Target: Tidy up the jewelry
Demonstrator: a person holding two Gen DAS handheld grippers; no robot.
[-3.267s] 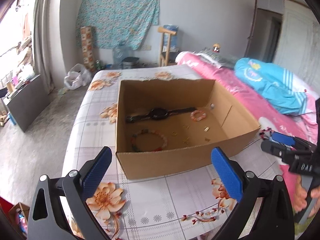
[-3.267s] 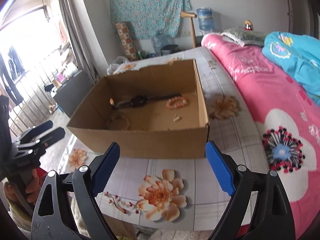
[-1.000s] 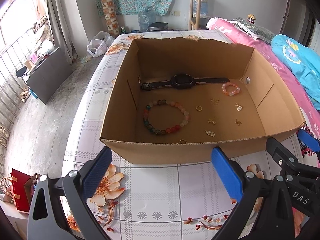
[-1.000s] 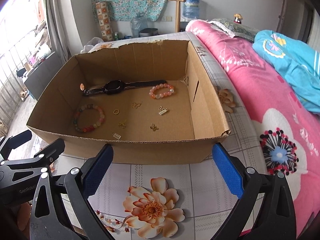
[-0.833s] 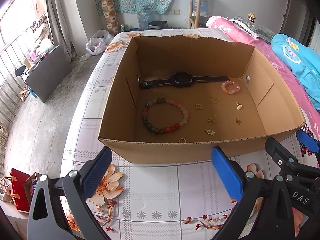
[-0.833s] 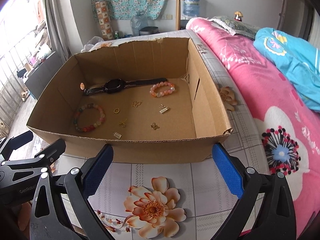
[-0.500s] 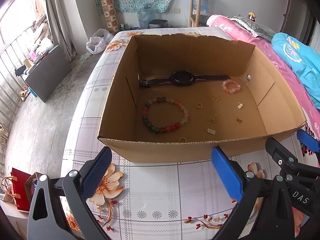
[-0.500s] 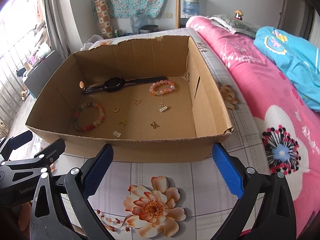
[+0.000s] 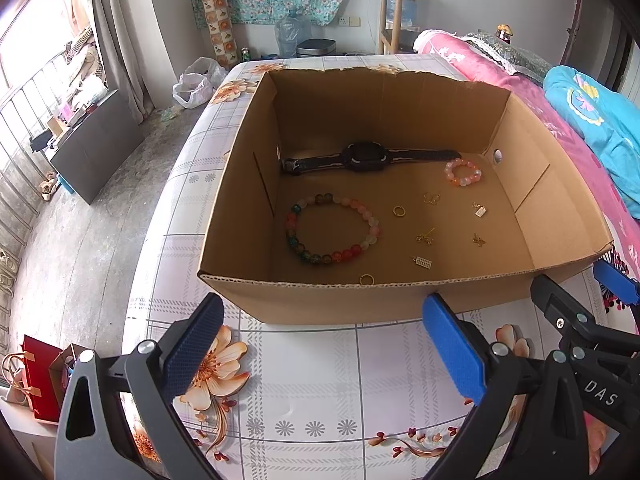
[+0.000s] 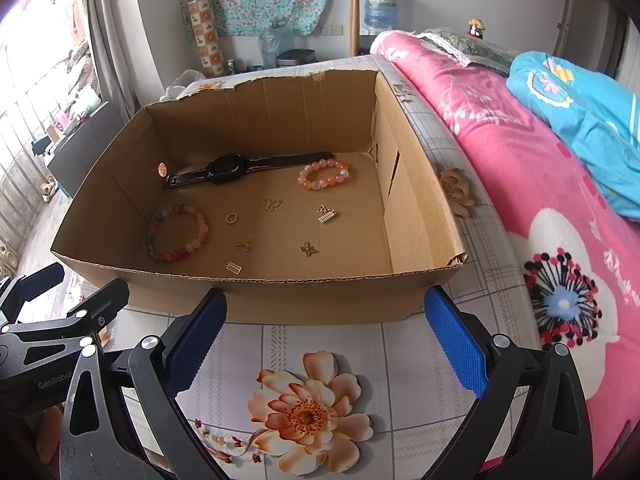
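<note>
An open cardboard box (image 9: 320,296) (image 10: 280,300) stands on a floral tablecloth. On its floor lie a black watch (image 9: 366,157) (image 10: 230,169), a large multicoloured bead bracelet (image 9: 332,229) (image 10: 177,233), a small pink bead bracelet (image 9: 463,172) (image 10: 323,174), gold rings (image 9: 399,211) (image 10: 231,218) and several small gold charms (image 9: 424,237) (image 10: 309,248). My left gripper (image 9: 320,344) is open and empty just in front of the box's near wall. My right gripper (image 10: 324,336) is open and empty in front of the same wall.
The table (image 9: 304,380) has a white floral cloth. A pink bed (image 10: 540,184) with a blue quilt (image 10: 584,112) runs along the right. The floor with bags (image 9: 36,376) lies to the left. Each gripper shows at the edge of the other's view.
Both grippers rose and came closer to the box over the last seconds, so its floor is now in plain view. In the last second they barely moved.
</note>
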